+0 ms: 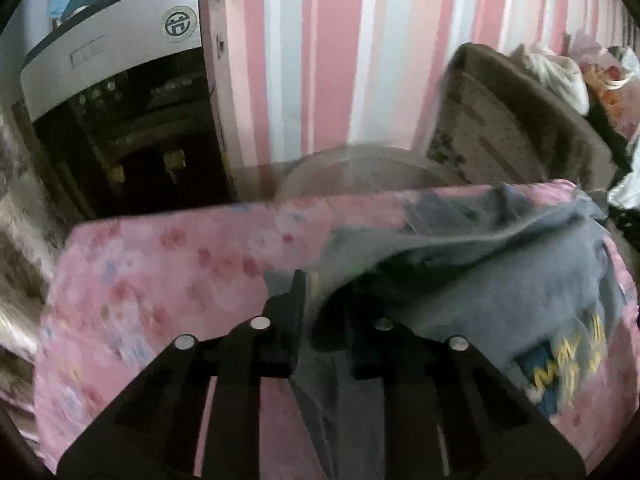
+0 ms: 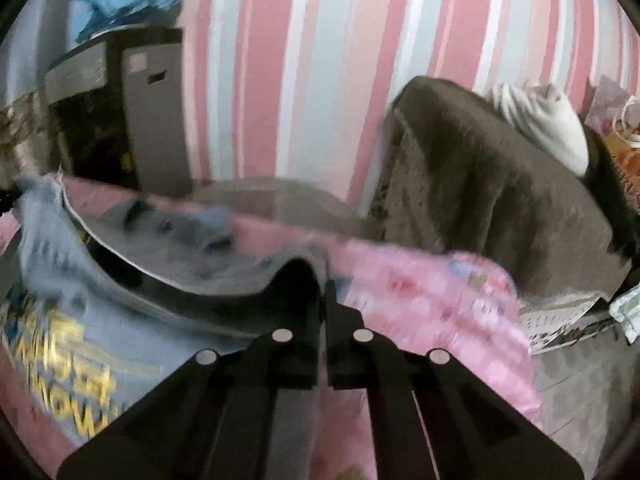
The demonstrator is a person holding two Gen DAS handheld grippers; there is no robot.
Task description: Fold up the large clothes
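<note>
Grey shirt (image 1: 500, 280) lies crosswise, its edge pinched by left gripper (image 1: 320, 292) and right gripper (image 2: 323, 280) jaws.

Pink floral-covered surface (image 1: 160, 264), grey printed garment (image 1: 500, 292) lying on it

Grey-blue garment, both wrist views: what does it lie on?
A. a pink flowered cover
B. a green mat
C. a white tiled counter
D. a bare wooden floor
A: the grey-blue garment, with yellow lettering on it, is spread over a pink flowered cover, which shows around it in both wrist views; each claw, left claw and right claw, pinches a fold of it.
</note>
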